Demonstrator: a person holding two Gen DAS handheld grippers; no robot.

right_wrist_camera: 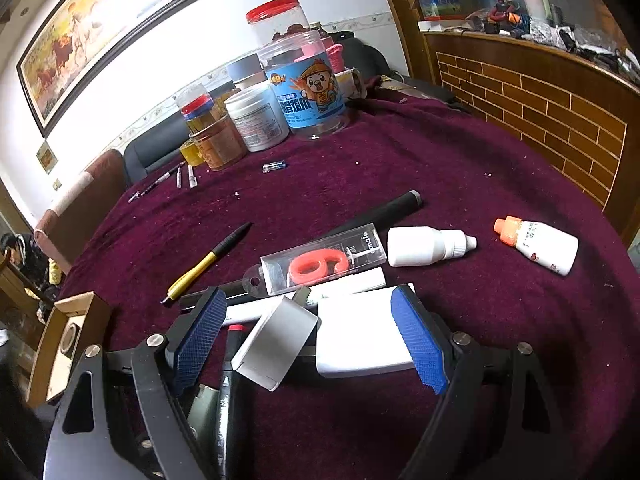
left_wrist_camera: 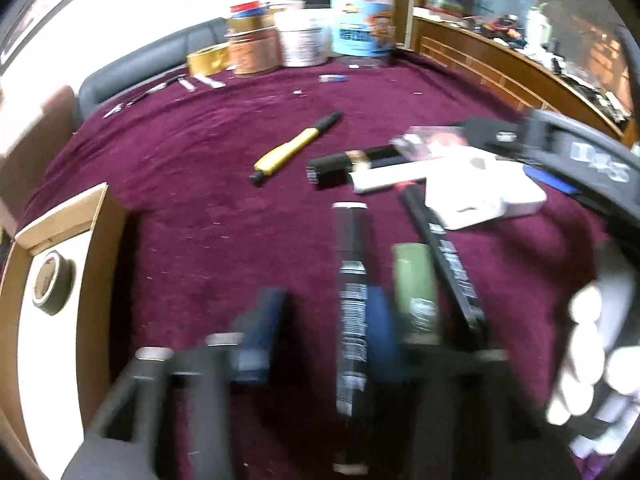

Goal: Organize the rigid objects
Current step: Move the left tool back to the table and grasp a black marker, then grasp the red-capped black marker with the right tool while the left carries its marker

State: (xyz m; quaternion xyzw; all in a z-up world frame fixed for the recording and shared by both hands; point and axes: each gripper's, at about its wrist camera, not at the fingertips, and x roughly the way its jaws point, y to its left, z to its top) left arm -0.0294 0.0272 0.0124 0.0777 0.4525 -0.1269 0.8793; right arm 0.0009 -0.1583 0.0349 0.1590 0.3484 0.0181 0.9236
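Gripping a black marker (left_wrist_camera: pixel 352 304) between its blue pads, your left gripper (left_wrist_camera: pixel 320 320) had its jaws nearly shut, with the marker running lengthwise up the middle of the left wrist view; the picture was blurred, so the exact line of contact could not be made out. Just beside the marker lay a green tube (left_wrist_camera: pixel 414 292), and to its right a second black pen (left_wrist_camera: pixel 440 260) slanted across the maroon surface (left_wrist_camera: pixel 200 184).

Your right gripper (right_wrist_camera: pixel 316 344) held its jaws wide apart and had nothing in its grip. Between those spread fingers lay a small white box (right_wrist_camera: pixel 276 350), tilted, and a flat white block (right_wrist_camera: pixel 360 336) just beside it, neither one visibly pressed by the pads.

Farther out you had a yellow-and-black pen (right_wrist_camera: pixel 208 260) lying alone on the cloth, a clear candle packet (right_wrist_camera: pixel 320 262) with an orange figure inside, a white dropper bottle (right_wrist_camera: pixel 428 246) on its side, and an orange-capped bottle (right_wrist_camera: pixel 540 244) well apart to the right. A cardboard box (right_wrist_camera: pixel 68 344) sat at the left edge with a roll of tape (left_wrist_camera: pixel 52 282) in it. Jars and tubs (right_wrist_camera: pixel 304 88) stood clustered at the far side of the surface.
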